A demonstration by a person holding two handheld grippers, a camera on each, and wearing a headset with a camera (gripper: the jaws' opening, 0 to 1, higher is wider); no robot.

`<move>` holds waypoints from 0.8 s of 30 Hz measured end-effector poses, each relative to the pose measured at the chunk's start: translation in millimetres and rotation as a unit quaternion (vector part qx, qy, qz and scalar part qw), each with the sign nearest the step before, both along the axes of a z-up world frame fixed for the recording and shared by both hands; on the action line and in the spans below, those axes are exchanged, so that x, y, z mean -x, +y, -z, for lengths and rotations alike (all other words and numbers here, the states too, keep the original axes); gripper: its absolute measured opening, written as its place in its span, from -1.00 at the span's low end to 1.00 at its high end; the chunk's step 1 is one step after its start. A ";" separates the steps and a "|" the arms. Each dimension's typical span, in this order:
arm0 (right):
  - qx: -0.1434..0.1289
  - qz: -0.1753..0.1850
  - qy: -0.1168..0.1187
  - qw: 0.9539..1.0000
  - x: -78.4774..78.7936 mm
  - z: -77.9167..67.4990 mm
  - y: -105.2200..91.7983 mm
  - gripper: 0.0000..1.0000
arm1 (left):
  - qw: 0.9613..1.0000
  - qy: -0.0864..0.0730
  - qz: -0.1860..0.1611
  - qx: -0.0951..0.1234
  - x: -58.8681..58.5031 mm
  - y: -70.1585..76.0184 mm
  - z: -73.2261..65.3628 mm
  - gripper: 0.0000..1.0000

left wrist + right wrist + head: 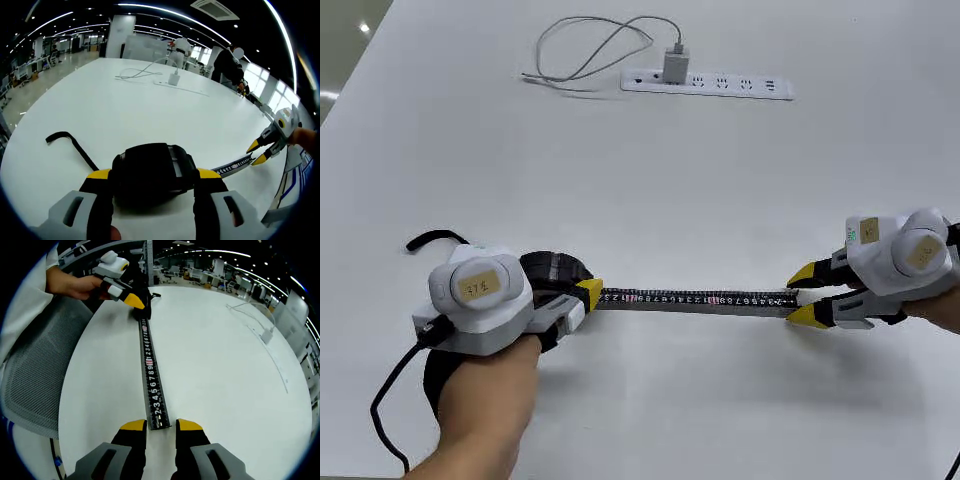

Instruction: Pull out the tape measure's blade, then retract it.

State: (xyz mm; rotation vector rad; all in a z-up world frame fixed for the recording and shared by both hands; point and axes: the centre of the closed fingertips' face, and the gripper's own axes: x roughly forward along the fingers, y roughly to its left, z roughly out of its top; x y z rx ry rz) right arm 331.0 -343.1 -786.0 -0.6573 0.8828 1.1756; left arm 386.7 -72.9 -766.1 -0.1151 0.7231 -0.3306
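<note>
The black tape measure case sits on the white table, and my left gripper is shut on it. In the left gripper view the case is clamped between the two yellow-tipped fingers. Its black strap trails off to the left. The blade is pulled out and lies flat toward the right. The blade's end lies between the spread fingertips of my right gripper, which stands open. A gap shows on each side of the blade.
A white power strip with a plugged charger and looped cable lies at the far side of the table. A grey mesh chair stands off the table's near edge. People stand beyond the far end.
</note>
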 end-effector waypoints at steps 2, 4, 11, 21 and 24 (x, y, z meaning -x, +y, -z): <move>0.004 -0.004 0.002 1.000 0.6 1.7 -0.7 -0.63 | 1.000 0.000 0.000 0.000 -0.1 0.1 0.1 0.23; 0.006 -0.009 0.002 1.000 1.0 2.6 -0.6 -0.63 | 1.000 0.000 0.000 0.000 -0.1 0.0 0.2 0.23; 0.009 -0.018 -0.001 1.000 -0.5 3.6 -1.0 -0.72 | 1.000 -0.001 -0.001 0.001 -0.2 0.2 0.6 0.23; 0.011 -0.022 -0.006 1.000 -1.1 3.9 -0.9 -0.77 | 1.000 -0.005 -0.007 0.004 -0.1 0.1 -0.3 0.24; 0.012 -0.024 -0.007 1.000 -1.2 3.8 -0.7 -0.77 | 1.000 -0.010 -0.009 0.003 0.1 0.1 -0.7 0.24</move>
